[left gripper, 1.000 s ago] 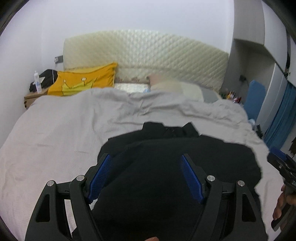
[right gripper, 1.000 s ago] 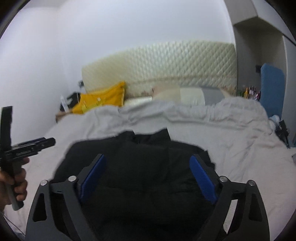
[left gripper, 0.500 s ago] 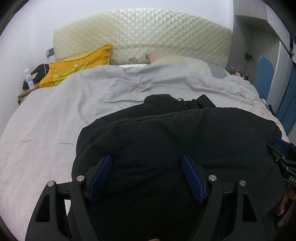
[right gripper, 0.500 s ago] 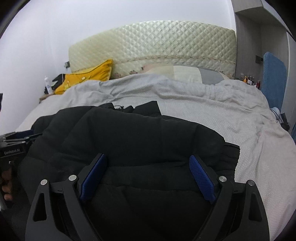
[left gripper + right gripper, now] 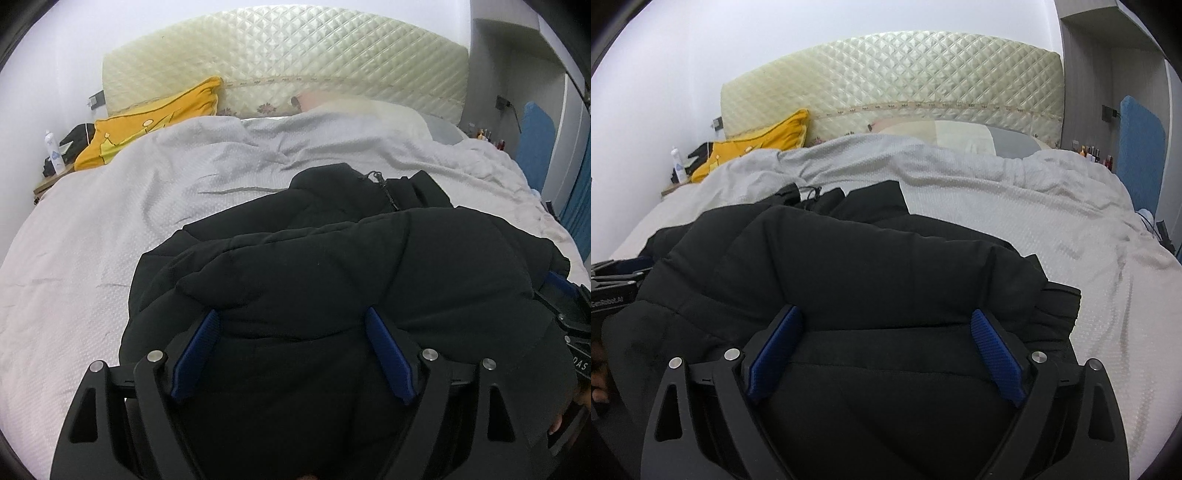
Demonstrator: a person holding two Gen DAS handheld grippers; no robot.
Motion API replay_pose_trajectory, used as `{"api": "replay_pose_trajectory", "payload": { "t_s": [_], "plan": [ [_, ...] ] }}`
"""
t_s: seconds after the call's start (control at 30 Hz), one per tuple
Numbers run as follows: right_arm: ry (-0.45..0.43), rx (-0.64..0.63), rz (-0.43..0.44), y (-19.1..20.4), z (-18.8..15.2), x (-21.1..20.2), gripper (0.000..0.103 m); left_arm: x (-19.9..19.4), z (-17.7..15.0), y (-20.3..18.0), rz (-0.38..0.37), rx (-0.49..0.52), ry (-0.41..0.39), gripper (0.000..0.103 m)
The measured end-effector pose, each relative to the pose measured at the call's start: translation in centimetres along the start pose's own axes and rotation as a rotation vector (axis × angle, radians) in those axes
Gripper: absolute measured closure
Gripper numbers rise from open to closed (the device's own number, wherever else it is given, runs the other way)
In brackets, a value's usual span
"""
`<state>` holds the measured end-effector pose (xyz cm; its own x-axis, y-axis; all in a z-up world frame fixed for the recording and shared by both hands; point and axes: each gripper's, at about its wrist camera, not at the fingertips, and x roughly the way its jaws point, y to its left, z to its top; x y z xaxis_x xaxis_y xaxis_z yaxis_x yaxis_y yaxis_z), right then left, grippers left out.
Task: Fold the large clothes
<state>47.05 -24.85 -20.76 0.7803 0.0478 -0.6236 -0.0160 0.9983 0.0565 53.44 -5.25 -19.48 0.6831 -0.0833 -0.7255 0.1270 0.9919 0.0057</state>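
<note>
One black puffer jacket (image 5: 332, 266), lying on the grey bedspread (image 5: 110, 229) w/ its top layer doubled over the lower one; collar + zipper cord poke out at the far edge, ahead of both claws. Left gripper (image 5: 291, 350): fingers spread wide, blue pads (image 5: 195, 354) either side of a jacket bulge, fabric fills the gap betw them but pads aren't pinched on it. Right gripper (image 5: 882, 350): same, wide apart, jacket bulk betw the 2 blue pads (image 5: 997, 358), nothing clamped. So 2 claws, 4 pads, 1 garment. In left view the right gripper body shows at far right edge, tucked vs the jacket's right side; in right view the left gripper body sits at far left edge by the jacket's left side. Jacket's folded front edge runs across just ahead of each claw's tips; right of the right claw a ribbed hem corner (image 5: 1060, 306) lies flat on the spread. Open room: wide bare bedspread left of the left claw and right of + beyond the right claw, up to the pillows. Far ahead: 1 yellow cushion (image 5: 147, 125), pale pillows (image 5: 960, 136), 1 quilted cream headboard (image 5: 295, 59). Left of that, 1 nightstand w/ 1 white bottle (image 5: 53, 153). Far right: blue panel (image 5: 1141, 147) vs wall.
</note>
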Motion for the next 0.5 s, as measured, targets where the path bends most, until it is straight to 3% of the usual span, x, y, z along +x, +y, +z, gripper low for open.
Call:
{"api": "replay_pose_trajectory", "payload": {
  "t_s": [0.23,0.5],
  "plan": [
    [0.035,0.005,0.011,0.3,1.2,-2.7,0.01,-2.8,0.7,0.1,0.012,-0.058,0.036,0.021],
    [-0.062,0.006,0.024,1.2,5.6,-12.6,0.01,-13.5,3.0,-0.9,-0.016,-0.07,-0.072,0.021]
  ]
}}
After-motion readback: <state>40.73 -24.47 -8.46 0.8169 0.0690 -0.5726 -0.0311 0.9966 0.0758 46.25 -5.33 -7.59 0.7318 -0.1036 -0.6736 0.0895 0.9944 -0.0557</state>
